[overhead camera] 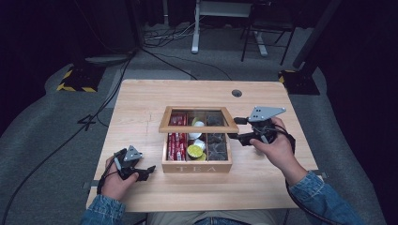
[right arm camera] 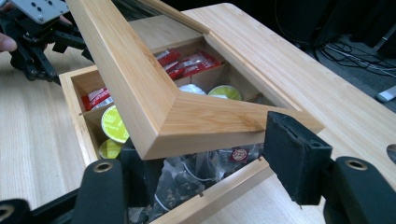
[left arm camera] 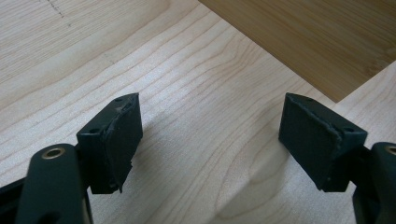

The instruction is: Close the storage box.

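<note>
A wooden tea box (overhead camera: 197, 166) marked TEA on its front stands a little toward the near edge of the bench (overhead camera: 141, 101), about midway between the left and right edges. Its glass-paned lid (overhead camera: 197, 119) is raised and tilted, hinged at the far side. Inside, red sachets (overhead camera: 177, 145) fill the left compartments, yellow-green and white capsules (overhead camera: 195, 151) the middle ones, and dark tea bags (overhead camera: 217, 146) the right ones. The right gripper (overhead camera: 240, 130) hovers at the right side of the box, level with the lid's right end; in the right gripper view (right arm camera: 205, 172) the lid's corner (right arm camera: 173, 116) lies between its jaws, which stand apart with the right pad just beside the wood and not pressing on it, while the left pad is hidden under the frame. The left gripper (overhead camera: 149, 169) rests near the near left corner of the bench, just beside the box's left wall; in the left gripper view (left arm camera: 210, 140) its jaws stand wide apart over bare wood, with nothing between them.
</note>
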Demonstrator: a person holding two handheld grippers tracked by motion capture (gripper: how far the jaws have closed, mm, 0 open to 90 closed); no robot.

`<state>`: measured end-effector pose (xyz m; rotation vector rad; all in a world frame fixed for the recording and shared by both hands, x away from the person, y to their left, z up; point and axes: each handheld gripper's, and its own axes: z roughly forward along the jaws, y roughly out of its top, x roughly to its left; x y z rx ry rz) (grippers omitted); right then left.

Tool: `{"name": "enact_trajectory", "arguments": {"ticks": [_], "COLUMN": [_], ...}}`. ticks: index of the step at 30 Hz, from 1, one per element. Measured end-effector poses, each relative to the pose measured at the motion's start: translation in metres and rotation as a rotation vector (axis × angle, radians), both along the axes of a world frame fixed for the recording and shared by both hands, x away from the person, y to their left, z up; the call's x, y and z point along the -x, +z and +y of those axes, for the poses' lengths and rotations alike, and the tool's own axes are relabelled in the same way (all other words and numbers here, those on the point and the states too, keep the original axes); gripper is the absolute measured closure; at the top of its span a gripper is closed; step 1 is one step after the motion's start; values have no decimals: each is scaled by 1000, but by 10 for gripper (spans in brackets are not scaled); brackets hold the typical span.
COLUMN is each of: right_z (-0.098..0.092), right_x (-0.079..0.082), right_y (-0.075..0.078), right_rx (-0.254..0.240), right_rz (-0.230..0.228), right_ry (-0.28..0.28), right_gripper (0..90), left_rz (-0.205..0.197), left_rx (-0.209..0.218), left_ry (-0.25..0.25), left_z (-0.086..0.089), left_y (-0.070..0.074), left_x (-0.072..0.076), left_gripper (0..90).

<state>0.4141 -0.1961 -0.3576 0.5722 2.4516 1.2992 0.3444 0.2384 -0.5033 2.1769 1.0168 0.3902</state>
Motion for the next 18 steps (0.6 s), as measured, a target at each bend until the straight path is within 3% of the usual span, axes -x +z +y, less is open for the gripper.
{"name": "enact_trajectory", "arguments": {"ticks": [6,10,18], "right_z": [-1,-2,1], "right_x": [7,12,22], "right_y": [-7,-9,-16], "right_rx": [27,20,80], "right_rz": [-10,-7,-41], "right_ry": [9,27,39], "right_gripper": [393,377,374], "left_rz": [1,-1,-1], "left_rx": [-1,-1,-2], "left_ry": [1,1,1], "left_z": [0,0,0], "left_y": [0,0,0], "left_x": [0,0,0], "left_gripper": [219,219,219]}}
